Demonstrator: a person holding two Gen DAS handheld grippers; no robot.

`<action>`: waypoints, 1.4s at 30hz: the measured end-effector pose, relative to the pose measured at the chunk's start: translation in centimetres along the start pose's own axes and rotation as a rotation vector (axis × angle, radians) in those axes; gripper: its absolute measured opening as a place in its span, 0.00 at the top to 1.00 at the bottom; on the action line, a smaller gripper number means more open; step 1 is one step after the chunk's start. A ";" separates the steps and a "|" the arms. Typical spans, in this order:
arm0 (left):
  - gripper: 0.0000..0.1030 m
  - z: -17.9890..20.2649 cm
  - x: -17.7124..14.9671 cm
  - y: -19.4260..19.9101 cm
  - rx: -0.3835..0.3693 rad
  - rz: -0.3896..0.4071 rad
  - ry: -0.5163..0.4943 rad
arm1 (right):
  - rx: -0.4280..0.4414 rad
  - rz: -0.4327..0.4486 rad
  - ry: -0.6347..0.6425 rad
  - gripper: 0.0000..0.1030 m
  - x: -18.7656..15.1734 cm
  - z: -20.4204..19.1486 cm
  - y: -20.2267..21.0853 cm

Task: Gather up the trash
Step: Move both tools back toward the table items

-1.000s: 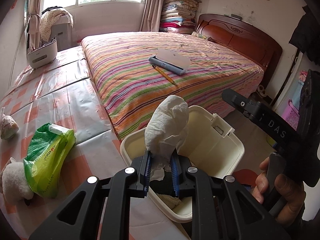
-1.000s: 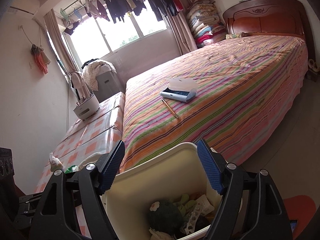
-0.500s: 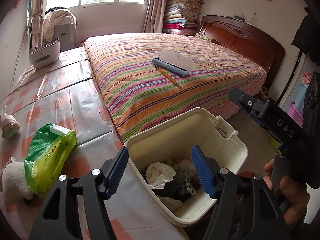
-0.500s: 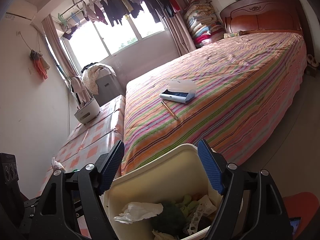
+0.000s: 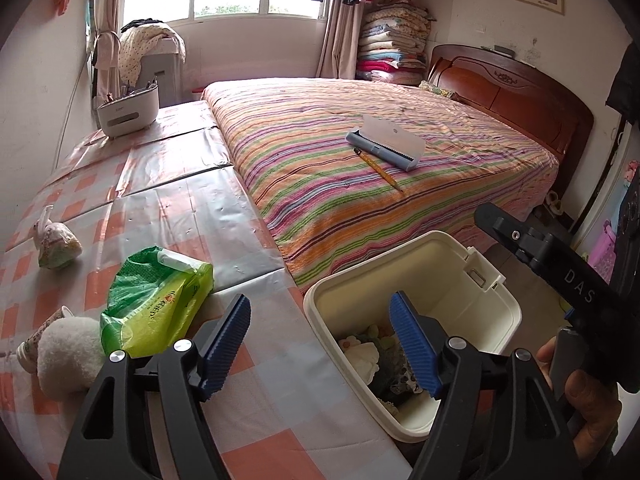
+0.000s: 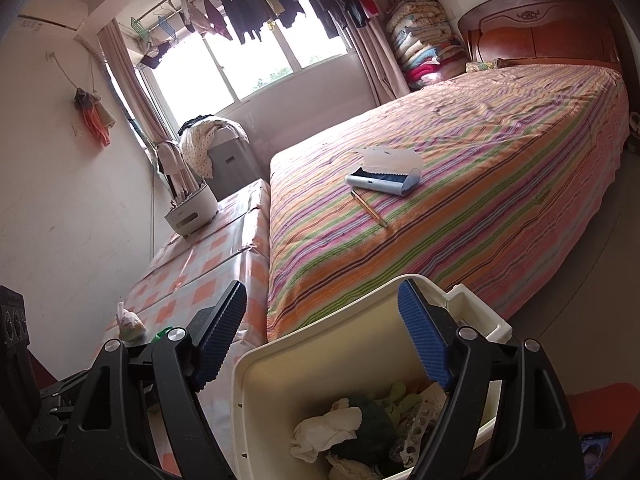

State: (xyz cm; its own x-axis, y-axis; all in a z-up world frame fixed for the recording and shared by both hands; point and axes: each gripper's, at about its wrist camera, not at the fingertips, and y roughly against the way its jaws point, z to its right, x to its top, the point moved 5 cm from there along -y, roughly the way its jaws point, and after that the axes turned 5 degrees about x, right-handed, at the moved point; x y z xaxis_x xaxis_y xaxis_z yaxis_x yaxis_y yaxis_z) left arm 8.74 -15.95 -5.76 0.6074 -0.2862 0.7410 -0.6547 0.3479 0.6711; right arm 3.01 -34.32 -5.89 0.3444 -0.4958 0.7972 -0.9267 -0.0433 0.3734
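Nearby, a green packet [image 5: 154, 300] flanks the bin [image 5: 496, 308]; both grippers' fingers gape wide.

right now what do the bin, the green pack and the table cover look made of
Bin: cream hard plastic by the look, with smooth matte walls and a moulded latch.
Green pack: thin glossy plastic film, crinkled and shiny; probably a soft tissue pack.
Table cover: likely vinyl or oilcloth, a checked print with window glare and creases.

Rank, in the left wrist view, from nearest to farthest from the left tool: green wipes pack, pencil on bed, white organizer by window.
From the left tool:
1. Green wipes pack, left, on checked table.
2. Pencil, ahead on bed.
3. White organizer, far left, near window.
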 end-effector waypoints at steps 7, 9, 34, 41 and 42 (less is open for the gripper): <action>0.32 -3.0 -0.4 0.9 0.050 0.003 0.041 | 0.040 -0.027 0.024 0.25 -0.7 -2.3 -0.9; 0.31 -3.9 -0.5 1.2 0.062 0.004 0.056 | 0.050 -0.036 0.033 0.24 -1.0 -3.0 -1.2; 0.31 -23.2 -4.0 6.8 0.297 0.007 0.338 | 0.222 -0.240 0.175 0.23 -7.1 -14.7 -6.9; 0.31 -28.1 -5.2 6.2 0.328 -0.065 0.328 | 0.259 -0.335 0.140 0.23 -9.0 -16.1 -8.9; 0.31 -28.5 -5.3 5.9 0.328 -0.079 0.325 | 0.264 -0.349 0.133 0.23 -9.3 -16.2 -9.2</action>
State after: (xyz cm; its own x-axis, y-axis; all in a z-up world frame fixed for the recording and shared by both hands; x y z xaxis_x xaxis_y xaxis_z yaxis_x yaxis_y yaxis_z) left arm 14.47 13.07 -6.43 0.7362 0.0127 0.6767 -0.6768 0.0204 0.7359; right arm 10.76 -15.30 -9.06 0.6430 -0.2975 0.7057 -0.7526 -0.4163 0.5102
